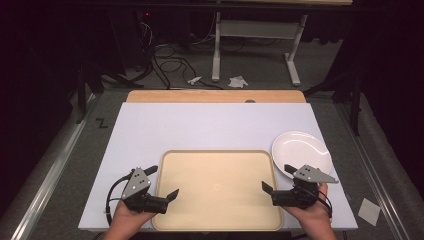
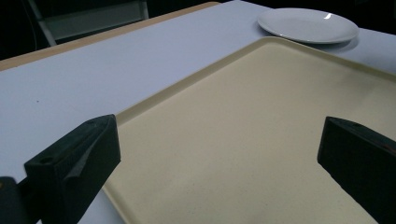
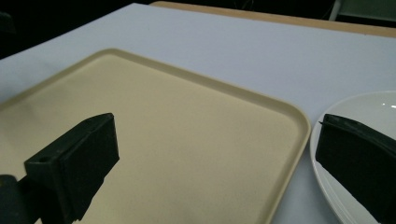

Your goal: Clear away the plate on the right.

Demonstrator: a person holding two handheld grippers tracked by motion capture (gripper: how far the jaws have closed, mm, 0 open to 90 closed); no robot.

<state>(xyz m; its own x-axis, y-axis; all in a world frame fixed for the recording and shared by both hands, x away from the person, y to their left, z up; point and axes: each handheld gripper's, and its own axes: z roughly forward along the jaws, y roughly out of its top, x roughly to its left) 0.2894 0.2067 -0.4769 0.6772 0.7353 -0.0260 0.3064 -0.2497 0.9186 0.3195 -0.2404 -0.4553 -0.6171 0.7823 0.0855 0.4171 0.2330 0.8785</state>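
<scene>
Both hand-held grippers, left [image 1: 161,182] and right [image 1: 280,178], were spread, empty, flanking the tray [image 1: 218,189]; plate [image 1: 301,151] sat beside it, likely awaiting a start.

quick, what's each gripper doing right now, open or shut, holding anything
Left gripper: open, holding nothing, over the left edge of the tray.
Right gripper: open, holding nothing, between the tray and the plate.
</scene>
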